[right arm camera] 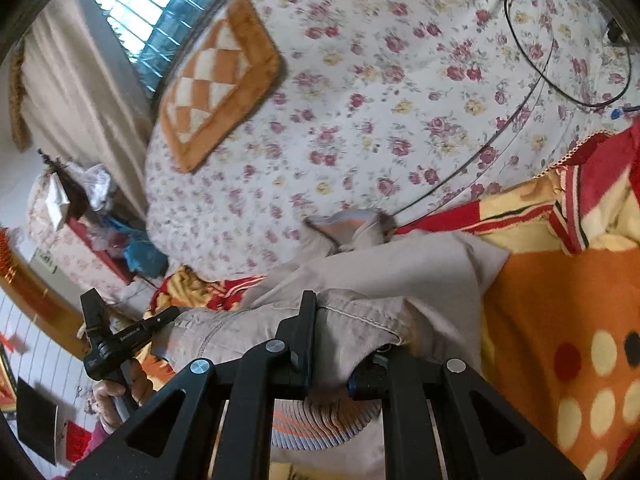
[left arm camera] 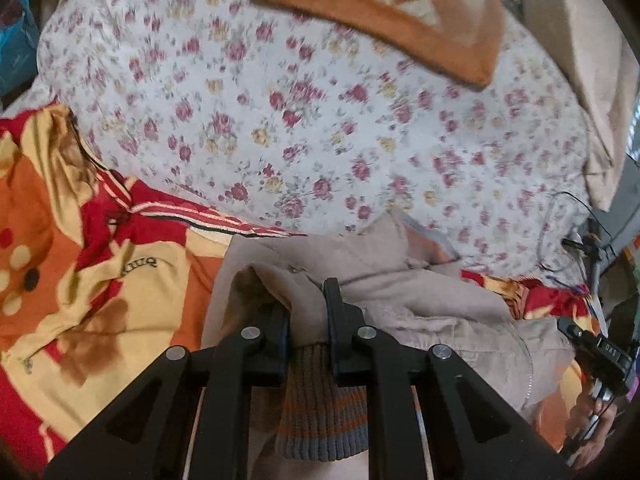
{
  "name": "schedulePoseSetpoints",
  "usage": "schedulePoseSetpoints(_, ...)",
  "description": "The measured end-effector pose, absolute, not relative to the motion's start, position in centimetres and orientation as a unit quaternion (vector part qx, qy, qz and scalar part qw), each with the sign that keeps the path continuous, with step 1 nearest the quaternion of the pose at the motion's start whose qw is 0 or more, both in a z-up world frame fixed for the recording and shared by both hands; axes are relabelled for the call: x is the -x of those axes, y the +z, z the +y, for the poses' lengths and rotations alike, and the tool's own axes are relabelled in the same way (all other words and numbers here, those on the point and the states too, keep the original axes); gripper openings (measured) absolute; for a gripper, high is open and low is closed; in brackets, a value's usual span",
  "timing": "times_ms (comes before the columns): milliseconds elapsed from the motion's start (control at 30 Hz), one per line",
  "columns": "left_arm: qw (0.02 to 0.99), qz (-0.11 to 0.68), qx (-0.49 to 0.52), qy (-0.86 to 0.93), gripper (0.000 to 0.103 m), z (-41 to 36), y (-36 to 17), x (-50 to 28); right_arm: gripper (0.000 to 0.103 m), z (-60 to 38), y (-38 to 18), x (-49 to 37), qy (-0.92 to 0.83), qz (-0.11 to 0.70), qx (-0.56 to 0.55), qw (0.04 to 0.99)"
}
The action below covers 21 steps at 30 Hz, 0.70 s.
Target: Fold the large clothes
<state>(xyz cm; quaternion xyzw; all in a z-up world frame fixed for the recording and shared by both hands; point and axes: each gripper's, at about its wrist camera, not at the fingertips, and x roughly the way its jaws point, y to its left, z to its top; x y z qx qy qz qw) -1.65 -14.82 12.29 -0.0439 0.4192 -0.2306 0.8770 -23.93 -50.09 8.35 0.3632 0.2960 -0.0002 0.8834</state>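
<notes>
A beige jacket (left arm camera: 404, 292) lies bunched on a bed, its collar end toward the floral sheet. In the left wrist view my left gripper (left arm camera: 307, 308) is shut on a fold of the jacket, and the striped ribbed hem (left arm camera: 320, 404) hangs between the fingers. In the right wrist view my right gripper (right arm camera: 344, 332) is shut on another part of the jacket (right arm camera: 400, 268). Cloth drapes over its right finger and hides it, and the ribbed hem (right arm camera: 320, 420) bunches below. The jacket spans between the two grippers.
An orange, red and yellow blanket (left arm camera: 92, 280) lies under the jacket. Beyond it are a white floral sheet (left arm camera: 304, 120) and an orange checkered cushion (left arm camera: 384, 8). A black cable (right arm camera: 560, 60) loops on the sheet. A hand (right arm camera: 120, 392) holds the left gripper's handle.
</notes>
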Motion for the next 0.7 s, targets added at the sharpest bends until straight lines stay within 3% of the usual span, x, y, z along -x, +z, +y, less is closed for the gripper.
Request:
schedulePoseSetpoints(67,0.868,0.436,0.064,-0.227,0.019,-15.2,10.6,-0.4,0.012,-51.0,6.7,21.9,-0.008,0.303,-0.371,0.878)
schedulePoseSetpoints(133,0.853,0.451,0.101,-0.242,0.030,-15.0,9.2,-2.3,0.016,-51.7,5.1,20.1,-0.021,0.325,-0.360,0.874)
schedulePoseSetpoints(200,0.845,0.455,0.132,-0.250,0.062,-14.2,8.8,-3.3,0.027,-52.1,4.3,19.2,-0.041,0.346,-0.339,0.874)
schedulePoseSetpoints(233,0.848,0.449,0.144,-0.242,0.068,-13.4,9.1,-3.5,0.031,-52.4,4.3,19.4,-0.045,0.344,-0.340,0.874)
schedulePoseSetpoints(300,0.855,0.431,0.162,-0.239,0.081,-12.0,10.3,-3.3,0.050,-53.4,5.2,20.9,-0.051,0.311,-0.354,0.880)
schedulePoseSetpoints(367,0.861,0.414,0.165,-0.246,0.082,-10.9,11.6,-2.9,0.059,-53.9,6.9,23.2,-0.063,0.273,-0.356,0.892)
schedulePoseSetpoints(433,0.866,0.410,0.148,-0.245,0.082,-10.6,12.3,-2.5,0.058,-53.3,8.2,24.3,-0.048,0.272,-0.333,0.901)
schedulePoseSetpoints(700,0.845,0.487,0.025,-0.219,0.082,-14.5,6.5,-2.0,0.051,-46.4,4.8,18.3,-0.017,0.423,-0.158,0.892)
